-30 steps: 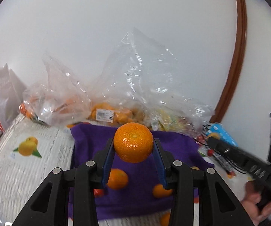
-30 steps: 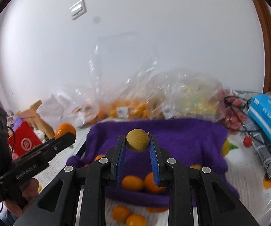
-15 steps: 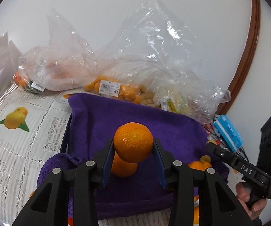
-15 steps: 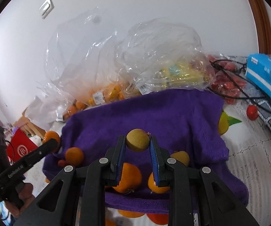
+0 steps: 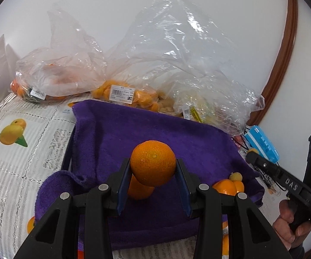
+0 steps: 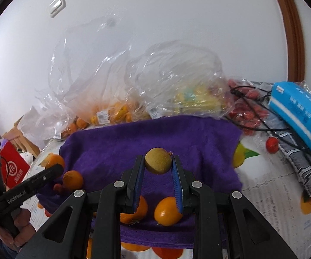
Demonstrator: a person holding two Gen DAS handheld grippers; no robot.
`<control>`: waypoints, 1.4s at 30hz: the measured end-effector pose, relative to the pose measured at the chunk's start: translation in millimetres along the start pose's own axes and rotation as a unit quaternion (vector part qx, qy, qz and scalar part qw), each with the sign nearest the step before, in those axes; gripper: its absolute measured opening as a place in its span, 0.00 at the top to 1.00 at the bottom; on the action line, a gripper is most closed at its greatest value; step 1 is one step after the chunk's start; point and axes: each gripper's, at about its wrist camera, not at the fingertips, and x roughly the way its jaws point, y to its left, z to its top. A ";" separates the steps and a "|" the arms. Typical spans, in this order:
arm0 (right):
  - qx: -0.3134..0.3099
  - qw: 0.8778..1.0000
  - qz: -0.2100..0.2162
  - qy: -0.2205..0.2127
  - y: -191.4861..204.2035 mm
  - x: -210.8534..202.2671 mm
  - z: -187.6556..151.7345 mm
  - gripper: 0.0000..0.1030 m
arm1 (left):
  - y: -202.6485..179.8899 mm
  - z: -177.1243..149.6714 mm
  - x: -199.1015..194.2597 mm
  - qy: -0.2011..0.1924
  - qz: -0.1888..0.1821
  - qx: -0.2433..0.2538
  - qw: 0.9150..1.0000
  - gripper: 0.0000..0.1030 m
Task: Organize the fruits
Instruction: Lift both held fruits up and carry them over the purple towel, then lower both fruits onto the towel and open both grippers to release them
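An orange [image 5: 153,163] is clamped in the left gripper [image 5: 153,172] above the purple towel [image 5: 146,133] — a small brownish fruit [image 6: 158,160] (type unclear) is pinched in the right gripper [image 6: 158,170], w/ loose oranges [image 6: 168,211] below.

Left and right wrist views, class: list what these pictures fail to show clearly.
- Left wrist: the second orange on the purple towel is half hidden behind the held round orange and left claw.
- Both views: fruit inside the clear plastic bags is blurred by wrinkled film.
- Right wrist: barcode label print too small to read.
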 end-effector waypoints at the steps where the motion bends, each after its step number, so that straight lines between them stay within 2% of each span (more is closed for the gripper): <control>1: 0.002 1.000 -0.001 -0.002 -0.5 -0.6 0.9 0.75 | -1.5 -0.5 -0.8 -0.001 0.000 0.004 1.000 0.63; 5: 0.007 1.000 -0.002 -0.012 -2.8 -5.0 3.9 0.75 | -6.3 -2.6 -2.3 -0.003 0.002 0.017 1.000 0.63; 11: -0.004 1.000 -0.024 -0.012 -6.2 -1.8 3.2 0.75 | -2.4 -1.9 -3.8 -0.002 0.001 0.008 1.000 0.63; 18: -0.002 1.000 -0.017 -0.002 -6.3 1.3 1.0 0.75 | -8.4 -3.5 -3.3 0.006 -0.013 0.014 1.000 0.63; 27: -0.056 0.997 -0.022 0.048 12.4 26.3 -14.7 0.75 | -14.9 -6.4 1.9 0.020 -0.027 0.027 0.999 0.63; 32: -0.086 0.994 -0.033 0.057 23.6 29.9 -21.3 0.75 | -18.6 -7.2 6.4 0.031 -0.031 0.032 0.999 0.63; 42: -0.070 0.995 -0.033 0.069 16.1 35.1 -21.4 0.75 | -21.6 -9.2 12.2 0.049 -0.020 0.039 0.998 0.63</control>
